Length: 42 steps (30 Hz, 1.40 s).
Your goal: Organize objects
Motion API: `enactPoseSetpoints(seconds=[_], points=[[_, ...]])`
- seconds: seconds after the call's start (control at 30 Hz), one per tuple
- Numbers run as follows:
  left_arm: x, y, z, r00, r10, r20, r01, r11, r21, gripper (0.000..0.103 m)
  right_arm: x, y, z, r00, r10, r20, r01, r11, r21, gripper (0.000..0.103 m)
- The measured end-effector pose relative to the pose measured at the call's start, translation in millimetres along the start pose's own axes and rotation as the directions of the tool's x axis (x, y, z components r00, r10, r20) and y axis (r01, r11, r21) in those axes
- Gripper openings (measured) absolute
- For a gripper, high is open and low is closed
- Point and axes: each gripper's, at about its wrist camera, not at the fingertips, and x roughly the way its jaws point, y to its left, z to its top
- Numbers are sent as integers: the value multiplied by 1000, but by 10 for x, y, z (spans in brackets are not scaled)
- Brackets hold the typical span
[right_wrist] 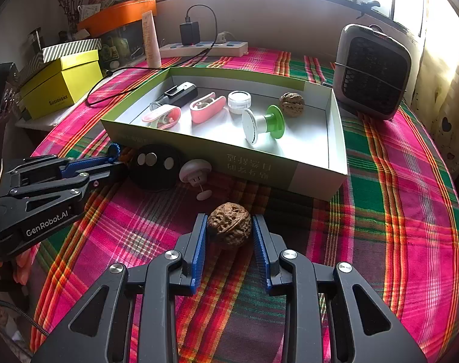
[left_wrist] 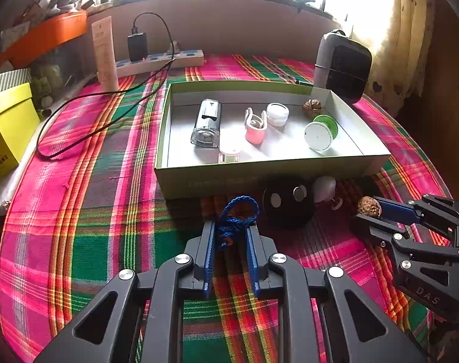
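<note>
The sorting looked roughly half done: the green box already held a grey-black clip device, two pink clips, a small white jar, a green-and-white spool and one walnut, all lying apart from one another on its white floor. Left outside on the plaid cloth, just in front of the box's near wall, were a black disc with silver studs, a white mushroom-shaped piece, a blue cord and a second walnut. In the right wrist view that second walnut sat between the fingers of the right tongs, at about 12 o'clock from the wrist; the left blue pad appeared to touch it while a thin gap showed at the right pad, so I could not tell whether the tongs had clamped or were only set around it. It rested on the cloth, with the box at roughly 1 o'clock beyond it. In the left wrist view the blue cord lay bunched between the blue pads of the left tongs, its loop standing out past the tips toward 12 o'clock; the jaws were drawn close on it and seemed to grip it. The box lay straight ahead of it at 12 o'clock, the disc at 1 o'clock. By my reckoning both pieces needed lifting over the near wall.
</note>
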Motion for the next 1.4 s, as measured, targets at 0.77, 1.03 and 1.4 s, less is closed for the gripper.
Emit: enactPoseSetpoints(seconds=[0.77,1.03,1.4], points=[[-220,-72,102,999,-3,39,2,1000,12,17,-183,-5,109,998,20,54,-21,999,26,30],[-271,-92,299,997,-10,71,8,1000,22,17,-238,-48,281,996,19,90,-22,999,34,30],[-147,-95,569,997,-31,73,31,999,9,17,-178,-179,525,994,9,109,-14,999,43,30]])
